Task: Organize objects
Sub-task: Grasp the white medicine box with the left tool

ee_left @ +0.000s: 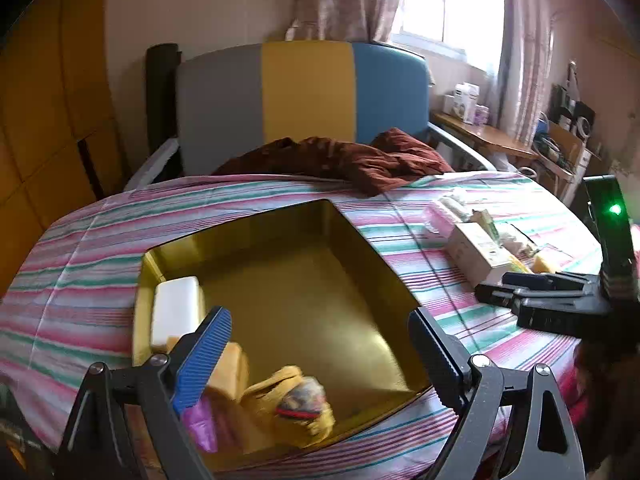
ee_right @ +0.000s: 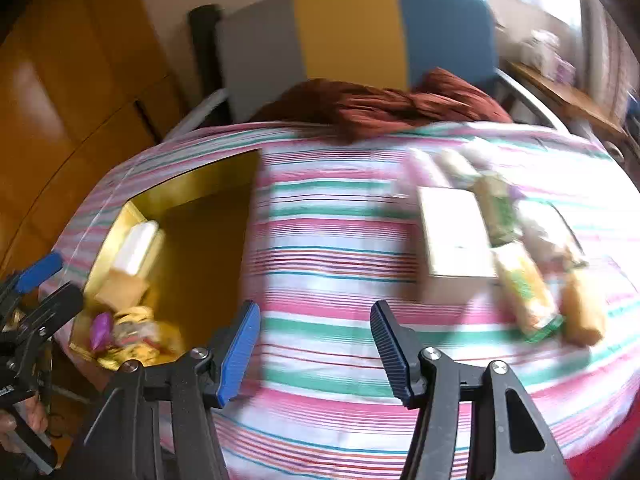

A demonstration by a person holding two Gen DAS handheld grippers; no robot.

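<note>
The left tongs [ee_left: 320,344] hang wide open over the gold box [ee_left: 360,240] on the striped bed cover [ee_left: 100,248] and hold nothing. In the box, along its left wall, lie a white packet [ee_left: 176,312], a yellow snack bag [ee_left: 304,404] and a purple wrapper [ee_left: 200,424]. The right tongs [ee_right: 316,344] are also open and empty above the bed cover, between the box and the other things. To the right lie a white carton [ee_right: 456,236] and, just beside it, several green and yellow packets [ee_right: 524,292]. A brown cloth [ee_left: 352,160] lies at the head of the bed.
</note>
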